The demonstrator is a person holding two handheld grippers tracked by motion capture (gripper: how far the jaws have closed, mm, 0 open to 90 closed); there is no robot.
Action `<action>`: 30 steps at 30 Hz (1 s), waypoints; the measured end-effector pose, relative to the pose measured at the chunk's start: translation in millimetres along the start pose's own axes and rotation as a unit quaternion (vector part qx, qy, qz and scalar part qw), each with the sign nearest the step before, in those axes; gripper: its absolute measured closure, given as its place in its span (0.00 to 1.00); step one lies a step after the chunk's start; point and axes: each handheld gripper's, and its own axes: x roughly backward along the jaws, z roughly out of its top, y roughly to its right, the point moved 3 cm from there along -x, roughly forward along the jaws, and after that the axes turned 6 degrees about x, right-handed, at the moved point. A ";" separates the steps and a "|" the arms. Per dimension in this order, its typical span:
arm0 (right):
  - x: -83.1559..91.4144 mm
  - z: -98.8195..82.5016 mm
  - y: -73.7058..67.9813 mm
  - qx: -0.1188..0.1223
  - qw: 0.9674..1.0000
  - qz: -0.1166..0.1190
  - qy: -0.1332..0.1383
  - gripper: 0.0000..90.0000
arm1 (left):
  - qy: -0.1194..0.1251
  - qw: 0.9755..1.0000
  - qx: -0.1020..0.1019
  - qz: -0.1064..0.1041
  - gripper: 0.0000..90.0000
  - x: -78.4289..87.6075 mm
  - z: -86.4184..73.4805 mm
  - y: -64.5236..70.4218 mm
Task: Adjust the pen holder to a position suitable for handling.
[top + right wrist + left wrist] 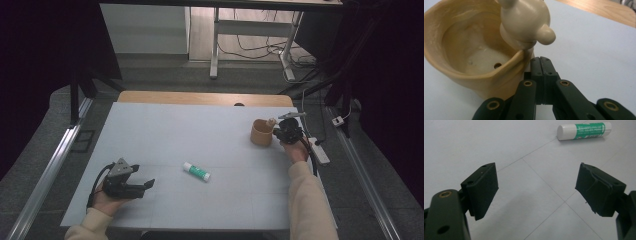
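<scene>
From the high view, a person sits at a pale worktop (200, 130), a hand-held gripper in each hand. The left hand-held gripper (148, 184) rests near the front left edge, pointing toward a white glue stick (196, 171) with a green label that lies on its side in the middle of the worktop, well apart from it. At the far right, the right hand-held gripper (278, 131) sits right against a tan pot (262, 132) that stands upright near the right edge, a small cream figure (271, 121) perched on its rim.

In the left gripper view, the left hand-held gripper (536, 191) has its black jaws spread wide apart over the bare worktop (474, 142), nothing between them. The glue stick (584, 130) lies ahead at the upper right, its white cap turned to the left.

In the right gripper view, the right hand-held gripper (540, 62) has its jaws pressed together, pads meeting just beside the pot's outer wall, below the cream figure (524, 22) on the rim. The pot (456, 65) is empty, with a small hole in its pale floor. Whether the tips pinch anything on the pot cannot be told.
</scene>
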 end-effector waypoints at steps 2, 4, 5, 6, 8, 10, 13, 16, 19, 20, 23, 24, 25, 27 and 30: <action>0.0 2.1 0.8 0.005 1.000 -0.001 0.000 0.99 | 0.000 1.000 0.000 0.000 0.20 0.2 0.0 -0.1; 0.0 4.0 1.0 0.010 1.000 -0.004 -0.002 0.99 | 0.001 1.000 0.001 0.001 0.20 0.2 0.0 -0.3; -0.4 4.3 1.1 0.012 1.000 -0.004 -0.004 0.99 | 0.001 1.000 0.001 0.001 0.20 0.0 0.0 -0.5; -0.9 4.4 1.1 0.012 1.000 -0.004 -0.004 0.99 | 0.001 1.000 0.002 0.001 0.20 -0.1 0.0 -0.4; -2.6 3.4 0.9 0.013 1.000 -0.003 -0.009 0.99 | 0.005 1.000 -0.004 0.002 0.20 0.9 0.3 0.9; -4.2 2.3 0.7 0.014 1.000 -0.003 -0.014 0.99 | 0.007 1.000 -0.006 0.001 0.21 1.3 0.7 1.7; -5.4 1.9 1.2 0.012 1.000 -0.002 -0.011 0.99 | 0.006 1.000 -0.007 0.000 0.21 1.3 1.0 2.3; -6.7 1.1 1.7 0.013 1.000 -0.003 -0.009 0.99 | 0.004 1.000 -0.005 0.000 0.21 0.5 0.7 1.4; -7.3 0.5 2.2 0.013 1.000 0.000 -0.007 0.99 | 0.003 1.000 -0.004 0.000 0.21 0.5 0.5 1.1; -7.4 0.5 2.4 0.013 1.000 0.000 -0.007 0.99 | 0.003 1.000 -0.004 0.000 0.21 0.5 0.5 1.1; -8.4 0.4 2.7 0.016 1.000 -0.001 -0.007 0.99 | 0.002 1.000 -0.006 0.000 0.21 -0.1 0.5 1.2; -8.9 0.3 2.7 0.018 1.000 -0.003 -0.008 0.99 | 0.002 1.000 -0.006 0.000 0.21 -0.1 0.5 1.2; -9.9 0.0 2.5 0.019 1.000 -0.005 -0.008 0.99 | 0.002 1.000 -0.006 0.001 0.21 -0.1 0.5 1.3; -11.6 -0.7 2.4 0.019 1.000 -0.008 -0.012 0.99 | 0.006 1.000 -0.010 0.002 0.21 0.8 0.8 2.2; -12.3 -1.1 2.6 0.018 1.000 -0.008 -0.012 0.99 | 0.006 1.000 -0.012 0.001 0.21 0.8 1.0 2.6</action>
